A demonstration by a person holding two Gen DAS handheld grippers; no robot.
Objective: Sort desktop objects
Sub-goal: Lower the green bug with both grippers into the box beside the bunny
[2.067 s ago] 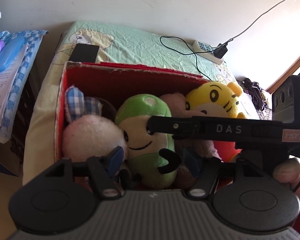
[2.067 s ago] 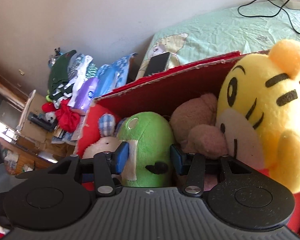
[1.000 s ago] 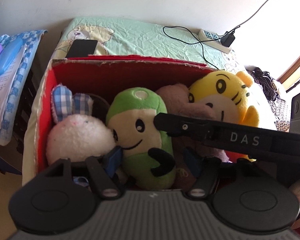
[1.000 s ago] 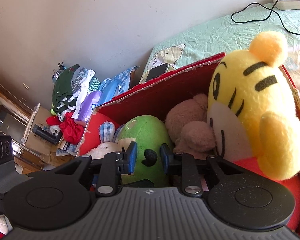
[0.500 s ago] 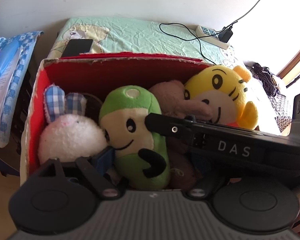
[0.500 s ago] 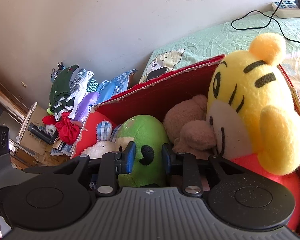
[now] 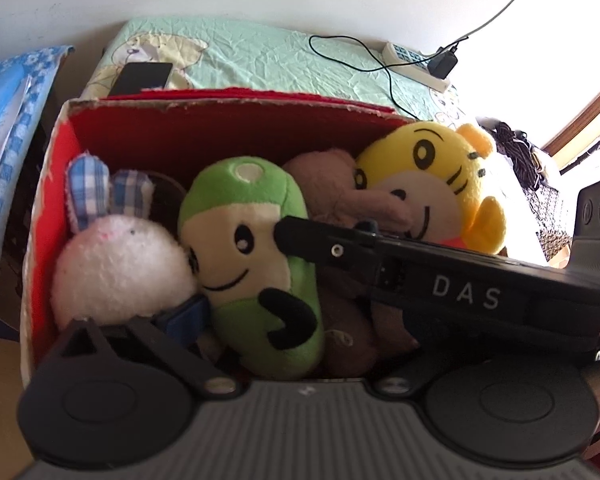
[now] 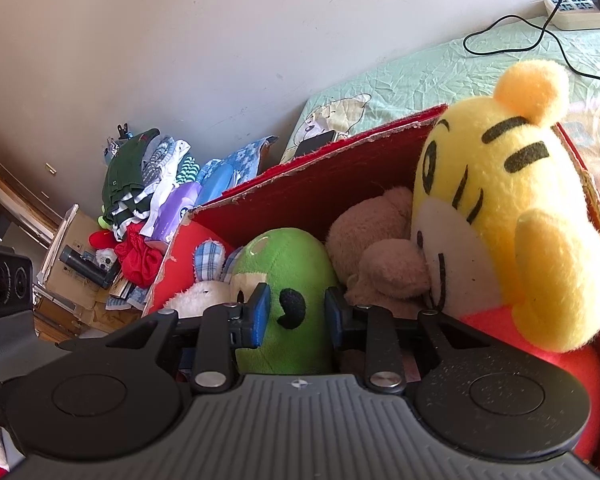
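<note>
A red cardboard box [image 7: 220, 128] holds a white rabbit toy [image 7: 120, 268], a green plush toy [image 7: 252, 264], a brown bear [image 7: 332, 192] and a yellow tiger toy [image 7: 424, 184]. My right gripper [image 8: 296, 314] reaches in from the right, and its blue pads [image 8: 258, 316] pinch the front of the green plush [image 8: 296, 276] around a black mark. In the left wrist view it is the black bar marked DAS [image 7: 440, 280], its tip against the plush's face. My left gripper [image 7: 284, 320] is spread wide around the plush's lower body. One blue pad [image 7: 188, 316] shows; the other finger is hidden.
The box stands on a table with a pale green cloth [image 7: 268, 56]. Behind it lie a black phone [image 7: 142, 76], a white power strip [image 7: 416, 66] and a cable. Clothes and boxes [image 8: 140, 200] are piled to the left, beyond the table.
My right gripper's pads have drawn together on the green plush since two seconds ago. Both cameras have shifted slightly over the box. The left gripper has stayed spread.
</note>
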